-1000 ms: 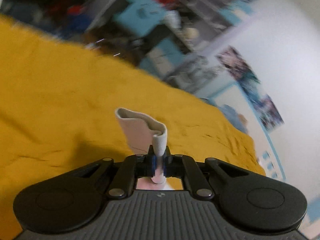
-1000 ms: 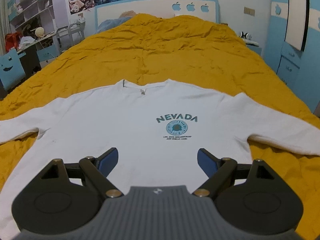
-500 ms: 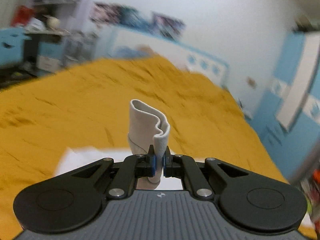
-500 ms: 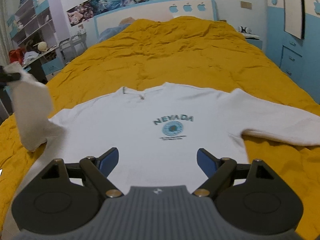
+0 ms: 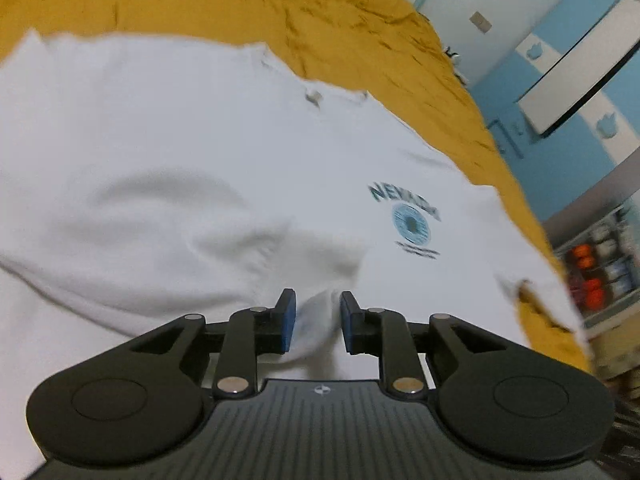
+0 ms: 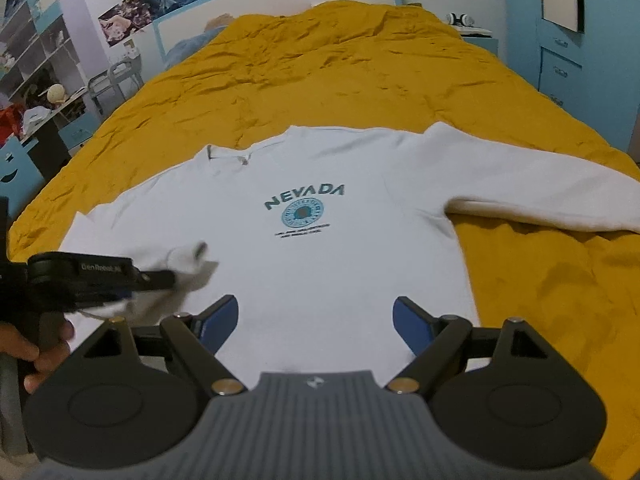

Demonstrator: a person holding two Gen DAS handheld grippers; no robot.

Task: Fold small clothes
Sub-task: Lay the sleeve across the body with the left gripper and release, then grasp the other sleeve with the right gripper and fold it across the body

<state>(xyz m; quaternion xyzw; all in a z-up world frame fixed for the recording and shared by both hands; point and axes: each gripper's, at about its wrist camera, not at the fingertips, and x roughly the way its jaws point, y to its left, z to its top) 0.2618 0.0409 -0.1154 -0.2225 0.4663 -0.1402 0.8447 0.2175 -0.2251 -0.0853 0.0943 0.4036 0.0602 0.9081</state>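
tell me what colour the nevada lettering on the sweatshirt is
Dark teal lettering on the white sweatshirt; clearest in the right wrist view.

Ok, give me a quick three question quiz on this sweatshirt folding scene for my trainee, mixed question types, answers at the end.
1. True or false: the left claw is clamped tight on the sleeve cuff.
2. Which sleeve lies folded over the sweatshirt? A) wearer's left B) the one by the left claw C) both
3. Fill in: the right claw hangs ____ over the hem.

Key: 1 false, its fingers stand apart around the cuff. 2 B. 3 open.
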